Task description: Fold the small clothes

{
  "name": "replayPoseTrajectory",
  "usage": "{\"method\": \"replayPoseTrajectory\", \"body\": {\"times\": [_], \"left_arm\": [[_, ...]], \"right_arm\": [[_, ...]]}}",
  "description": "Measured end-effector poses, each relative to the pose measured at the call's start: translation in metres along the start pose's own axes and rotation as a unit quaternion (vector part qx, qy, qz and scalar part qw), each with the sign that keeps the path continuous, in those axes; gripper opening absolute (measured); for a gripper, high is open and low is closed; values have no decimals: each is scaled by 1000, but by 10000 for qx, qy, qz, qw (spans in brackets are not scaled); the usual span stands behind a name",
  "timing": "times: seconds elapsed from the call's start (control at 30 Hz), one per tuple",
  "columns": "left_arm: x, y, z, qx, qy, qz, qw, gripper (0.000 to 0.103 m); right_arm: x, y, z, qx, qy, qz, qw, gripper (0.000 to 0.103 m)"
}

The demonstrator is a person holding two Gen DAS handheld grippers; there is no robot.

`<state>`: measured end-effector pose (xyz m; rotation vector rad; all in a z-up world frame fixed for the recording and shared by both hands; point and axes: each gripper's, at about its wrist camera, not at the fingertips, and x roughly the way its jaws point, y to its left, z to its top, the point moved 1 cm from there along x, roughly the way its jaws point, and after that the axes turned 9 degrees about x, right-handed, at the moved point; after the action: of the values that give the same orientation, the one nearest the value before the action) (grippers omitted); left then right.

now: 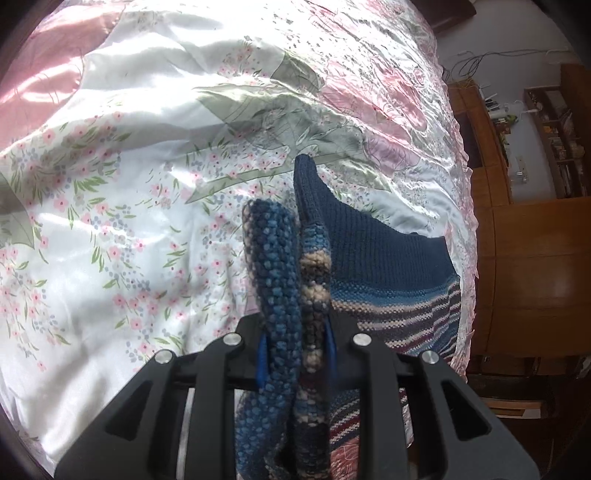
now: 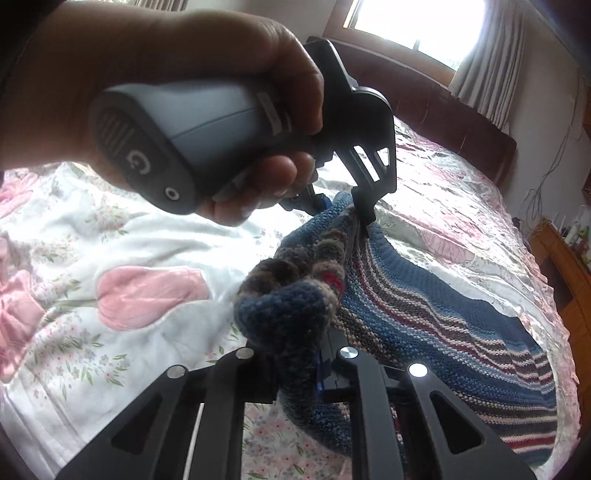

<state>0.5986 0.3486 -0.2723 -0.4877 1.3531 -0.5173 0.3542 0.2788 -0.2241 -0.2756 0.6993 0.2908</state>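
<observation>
1. Left wrist view: the left gripper [image 1: 295, 354] has its jaws closed tight on a bunched edge of the knitted sweater [image 1: 391, 266], with blue pads showing on either side of the pinched wool
2. The sweater's dark blue part rises ahead of the jaws, and its striped part trails down to the right over the floral bedspread [image 1: 129, 184]; wooden shelves [image 1: 546, 147] stand past the bed's edge on the right
3. Right wrist view: the right gripper [image 2: 299, 369] has its jaws clamped on a thick roll of the sweater [image 2: 443, 325], the blue and brown wool bulging out above them
4. In the same view a hand [image 2: 155, 85] grips the grey handle of the left gripper [image 2: 347, 210], whose jaws pinch the sweater's upper edge
5. The rest of the sweater lies spread to the right on the bedspread [image 2: 140, 240], with a dark headboard [image 2: 443, 107] and a curtained window [image 2: 417, 18] behind
</observation>
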Motion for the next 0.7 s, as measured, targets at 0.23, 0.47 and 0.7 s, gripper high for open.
{"method": "replayPoseTrajectory", "body": {"times": [0.23,0.47,0.7], "left_arm": [[-13,-41,4,212,-68,101,9997,22],[-23,-79,7,407,-90,190,9989,22],[-26,-117,9,589,-120,268,9978,22]], "right_arm": [[-22,-26,16,234,-166,-10,9996,13],[-45,-52,26,440,-295,-29,9986,12],[-64,-81,30,622,-401,-85,9972,12]]}}
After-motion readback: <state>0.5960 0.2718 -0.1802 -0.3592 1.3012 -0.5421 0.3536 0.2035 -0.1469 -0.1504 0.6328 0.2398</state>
